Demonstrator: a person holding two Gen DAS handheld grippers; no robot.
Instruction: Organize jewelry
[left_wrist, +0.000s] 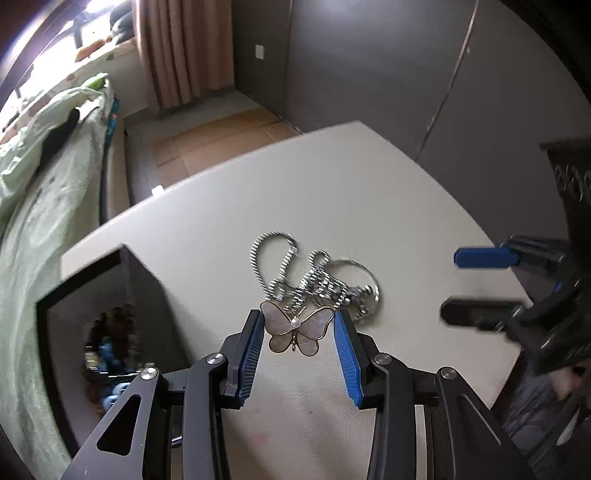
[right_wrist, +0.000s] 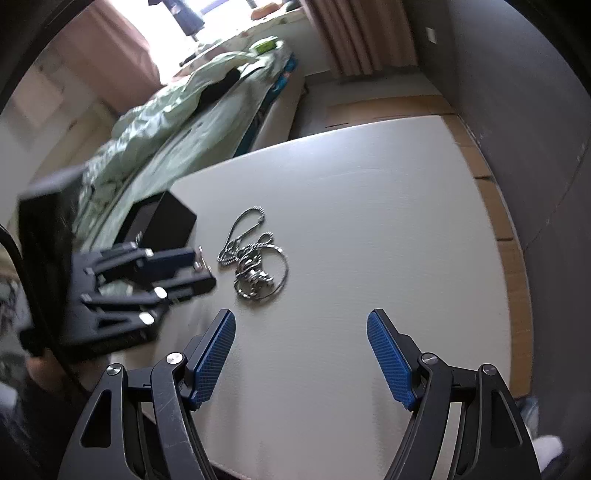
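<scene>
Pearly gold-rimmed butterfly brooch (left_wrist: 295, 329) is clamped edgewise in left gripper (left_wrist: 298, 325) jaws at frame centre; slip risked. Right gripper (right_wrist: 301, 328) jaws held apart.

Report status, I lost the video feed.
Left gripper shut on pearly butterfly pendant. Right gripper open, empty. Silver chain tangle on white table.
</scene>
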